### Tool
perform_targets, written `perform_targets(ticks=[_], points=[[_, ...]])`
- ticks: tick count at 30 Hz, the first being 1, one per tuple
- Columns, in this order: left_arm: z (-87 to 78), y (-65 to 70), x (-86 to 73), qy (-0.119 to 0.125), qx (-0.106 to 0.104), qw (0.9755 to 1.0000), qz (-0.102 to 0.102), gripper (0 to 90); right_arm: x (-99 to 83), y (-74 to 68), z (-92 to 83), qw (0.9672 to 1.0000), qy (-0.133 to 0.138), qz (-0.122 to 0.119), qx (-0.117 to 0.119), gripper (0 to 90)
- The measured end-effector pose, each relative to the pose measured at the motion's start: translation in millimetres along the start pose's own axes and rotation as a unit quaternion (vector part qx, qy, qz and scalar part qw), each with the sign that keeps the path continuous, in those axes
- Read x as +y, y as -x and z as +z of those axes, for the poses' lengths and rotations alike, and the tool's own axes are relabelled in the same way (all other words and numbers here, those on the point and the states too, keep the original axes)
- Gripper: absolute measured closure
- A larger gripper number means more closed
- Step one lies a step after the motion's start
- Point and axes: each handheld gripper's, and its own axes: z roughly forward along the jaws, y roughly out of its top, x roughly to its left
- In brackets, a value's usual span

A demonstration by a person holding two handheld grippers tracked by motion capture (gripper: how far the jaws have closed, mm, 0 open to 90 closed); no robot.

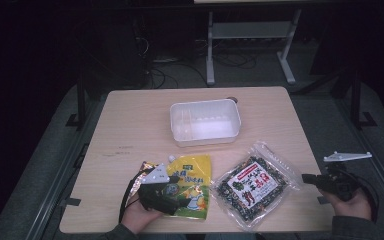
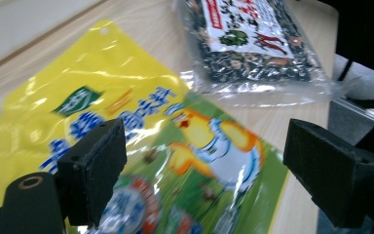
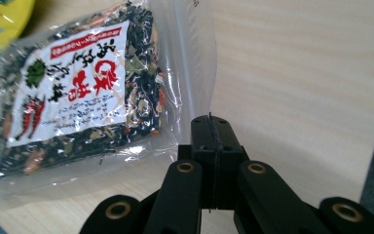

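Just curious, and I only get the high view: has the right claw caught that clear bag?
Observer: Yes, the right claw is shut on the clear bag, pinching its edge.
Operator: And the other one?
Observer: There the left claw is open over the yellow pouch, not pinching it.
Operator: What's in the clear bag?
Observer: Dark dried flakes with orange bits; the label shows red chillies.

Left gripper (image 2: 202,175) held with jaws wide apart over yellow pouch (image 2: 126,146); clear dried-vegetable bag (image 2: 253,44) seen just beyond pouch, overlapping its edge.
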Motion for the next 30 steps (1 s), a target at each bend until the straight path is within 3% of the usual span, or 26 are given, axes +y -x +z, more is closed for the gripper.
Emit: perform_targets(ticks=[7, 12, 19, 21, 24, 28, 30], points=[[20.1, 4.9, 16.8, -0.031, -0.031, 0.9990, 0.012, 15.3, 12.9, -10.0, -18.5, 0.9993, 0.027, -0.027, 0.005, 89.7], [35.3, 1.9, 31.1, -0.047, -0.039, 0.9980, 0.016, 15.1, 20.6, -13.8, -28.4, 0.9983, 0.039, -0.041, 0.016, 89.7], [51.0, -3.8, 46.2, -0.052, -0.052, 0.9973, 0.007, 16.5, 33.6, -18.7, -40.5, 0.9962, 0.054, -0.060, 0.031, 89.8], [59.6, -7.8, 53.6, -0.054, -0.078, 0.9955, -0.002, 20.3, 39.6, -20.5, -42.6, 0.9955, 0.055, -0.068, 0.036, 89.7], [66.5, -9.0, 59.7, -0.060, -0.075, 0.9954, 0.001, 20.0, 46.2, -22.5, -45.1, 0.9950, 0.056, -0.072, 0.041, 89.7], [80.2, -12.5, 69.8, -0.064, -0.077, 0.9950, 0.000, 20.0, 67.1, -32.6, -53.6, 0.9923, 0.057, -0.100, 0.044, 89.8], [89.8, -18.4, 74.0, -0.068, -0.090, 0.9936, -0.012, 20.7, 74.5, -36.4, -56.6, 0.9908, 0.061, -0.111, 0.050, 89.8]])
